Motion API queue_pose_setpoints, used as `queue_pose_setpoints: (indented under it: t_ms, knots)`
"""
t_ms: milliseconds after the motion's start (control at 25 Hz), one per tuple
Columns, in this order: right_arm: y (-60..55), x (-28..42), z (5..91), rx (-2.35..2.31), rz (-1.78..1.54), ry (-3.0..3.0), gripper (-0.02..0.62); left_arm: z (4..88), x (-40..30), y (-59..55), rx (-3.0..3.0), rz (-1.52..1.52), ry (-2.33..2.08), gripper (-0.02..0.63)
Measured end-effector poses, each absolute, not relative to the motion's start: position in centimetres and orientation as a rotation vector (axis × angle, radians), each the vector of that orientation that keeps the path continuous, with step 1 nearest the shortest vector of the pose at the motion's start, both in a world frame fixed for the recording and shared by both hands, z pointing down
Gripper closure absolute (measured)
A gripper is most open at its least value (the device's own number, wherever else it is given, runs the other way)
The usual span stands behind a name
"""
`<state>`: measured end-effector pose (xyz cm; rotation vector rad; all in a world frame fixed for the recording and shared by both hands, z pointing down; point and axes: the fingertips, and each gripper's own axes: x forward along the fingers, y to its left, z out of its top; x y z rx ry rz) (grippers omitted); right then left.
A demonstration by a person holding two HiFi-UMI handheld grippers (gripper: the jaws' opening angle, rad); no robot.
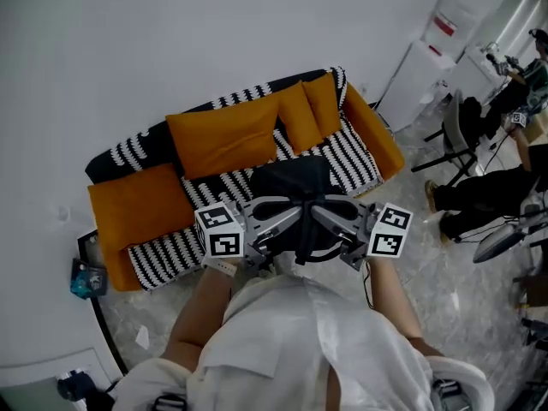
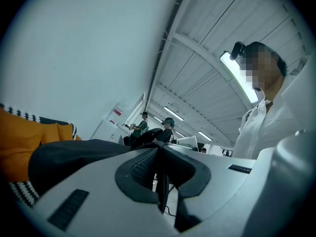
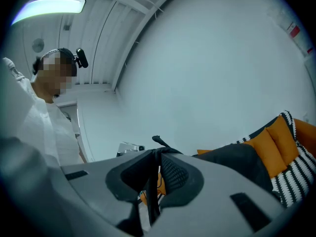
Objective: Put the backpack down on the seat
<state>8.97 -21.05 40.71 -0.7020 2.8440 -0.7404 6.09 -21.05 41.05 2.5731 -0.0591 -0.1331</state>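
Observation:
A black backpack (image 1: 291,182) hangs just above the front of a sofa seat (image 1: 163,255) covered in black-and-white stripes, with orange cushions (image 1: 224,135) behind it. My left gripper (image 1: 289,215) and right gripper (image 1: 324,215) meet over its near side. Each is shut on a thin black strap (image 1: 306,248) of the bag. In the left gripper view the left gripper (image 2: 159,151) pinches the strap (image 2: 161,186), and the bag's dark body (image 2: 64,157) lies to the left. In the right gripper view the right gripper (image 3: 157,154) clamps a strap (image 3: 152,191), and the bag (image 3: 239,162) bulges to the right.
The sofa stands against a white wall, with orange arms at both ends (image 1: 377,135). A white dispenser (image 1: 432,54) and an office chair (image 1: 458,131) stand to the right, where a seated person's legs (image 1: 484,191) reach in. A blue object (image 1: 86,278) lies on the floor at left.

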Motion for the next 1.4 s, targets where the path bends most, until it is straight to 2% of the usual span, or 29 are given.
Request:
queue_pose_setpoints:
  t_ms: [160,600,1160,1400]
  knots:
    - [-25.4,8.7,41.0,-0.692,-0.700,2.852,0.537,41.3,5.7,-25.3,2.607,-0.119,-0.096,0.558]
    - [-38.5,6.9,43.8,-0.601,-0.892,2.877,0.535,43.7,4.2,-38.0,2.499,-0.101,-0.298,0.558]
    - [-46.6,6.4,53.2,-0.508,-1.167,3.041,0.532,53.1,3.9,-45.8,2.212,-0.071,-0.589,0.558]
    - [-49.3,7.0,57.4,-0.596,-1.254,3.070,0.529,57.4,4.7,-48.4,2.171,0.061,-0.696,0.558]
